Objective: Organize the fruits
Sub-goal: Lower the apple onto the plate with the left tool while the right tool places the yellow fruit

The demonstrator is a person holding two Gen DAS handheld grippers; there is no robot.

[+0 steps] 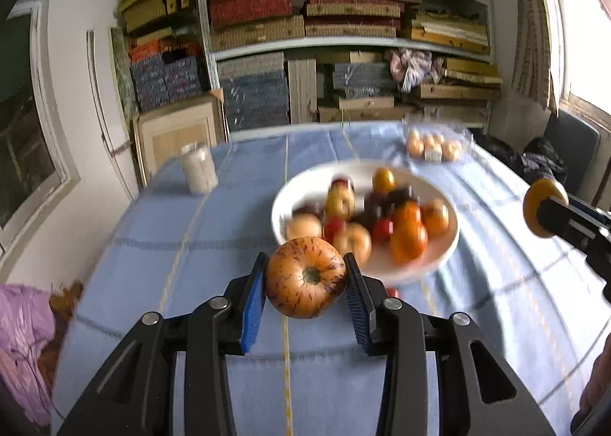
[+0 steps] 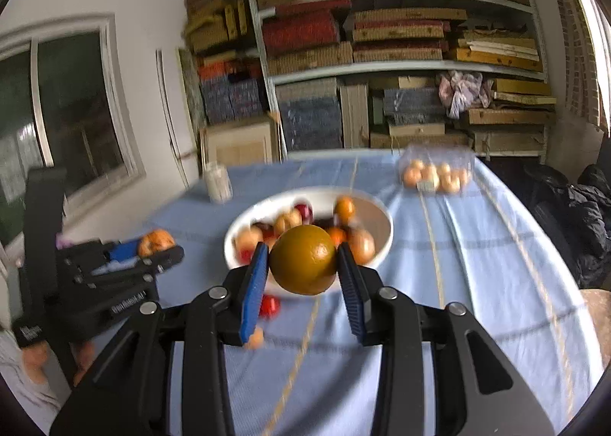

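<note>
My left gripper point(image 1: 305, 283) is shut on a speckled orange-red apple point(image 1: 305, 277), held above the blue tablecloth just in front of a white bowl point(image 1: 443, 250) piled with several fruits. My right gripper point(image 2: 301, 264) is shut on a greenish-yellow orange point(image 2: 303, 260), also held above the cloth before the same white bowl point(image 2: 382, 248). The right gripper with its orange point(image 1: 542, 206) shows at the right edge of the left wrist view. In the right wrist view the left gripper and its apple point(image 2: 154, 243) appear at the left.
A clear plastic box of small oranges point(image 2: 435, 172) sits at the table's far right, a white jar point(image 2: 217, 182) at the far left. A small red fruit point(image 2: 269, 306) and a small orange fruit point(image 2: 255, 338) lie on the cloth. Loaded shelves stand behind.
</note>
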